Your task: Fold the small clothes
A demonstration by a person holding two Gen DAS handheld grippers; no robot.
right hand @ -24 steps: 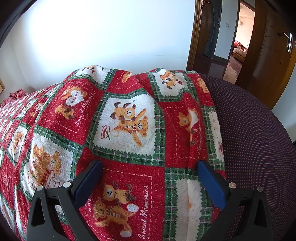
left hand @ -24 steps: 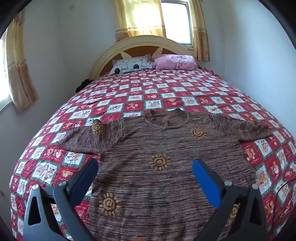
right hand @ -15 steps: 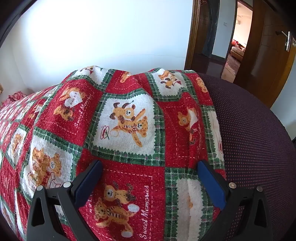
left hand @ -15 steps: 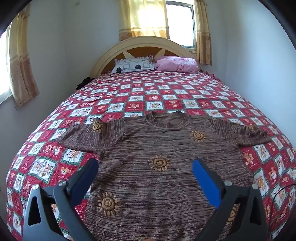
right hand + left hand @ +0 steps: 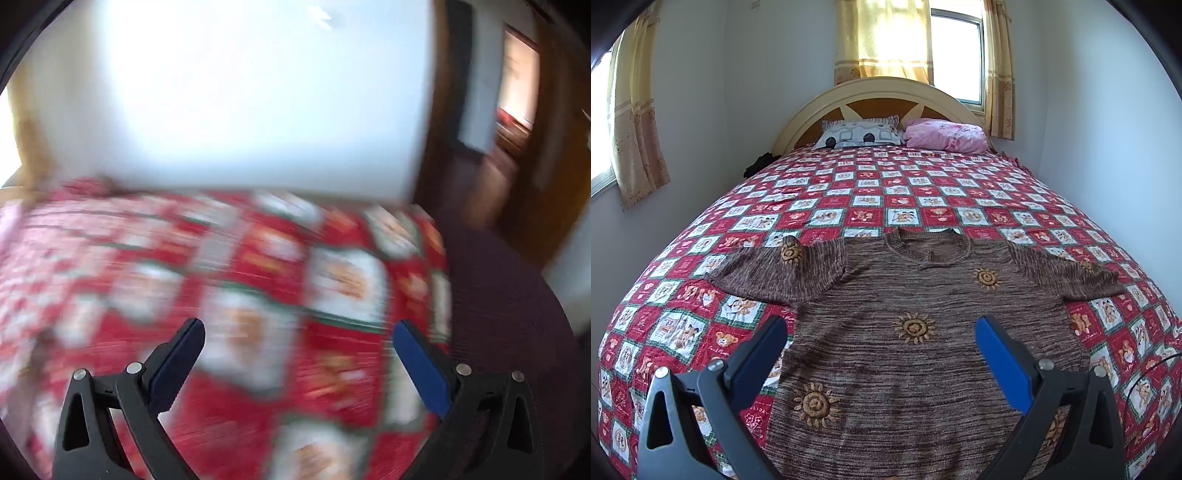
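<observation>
Left wrist view first: the left gripper [image 5: 881,336] hangs over the near part of a brown knit top [image 5: 923,343], jaws spread wide with nothing between them. The top lies flat and face up on the bedspread [image 5: 849,206], neck away from the camera, both short sleeves out to the sides, hem nearest the camera. Folding has not begun, by the look of it. To do the first fold well, I would take the left sleeve [image 5: 775,273] or that side's hem corner, pinch only one edge of the knit without catching the bedspread beneath, and carry it across in a straight line so the fold lands even; loose knit like this probably stretches and sags if dragged. Right wrist view: heavily blurred. The right gripper [image 5: 299,338] is also wide open and empty, over the bedspread near its corner, with no top in sight there. No writing can be read in either view; any lettering on the bedspread is too small or too blurred.
</observation>
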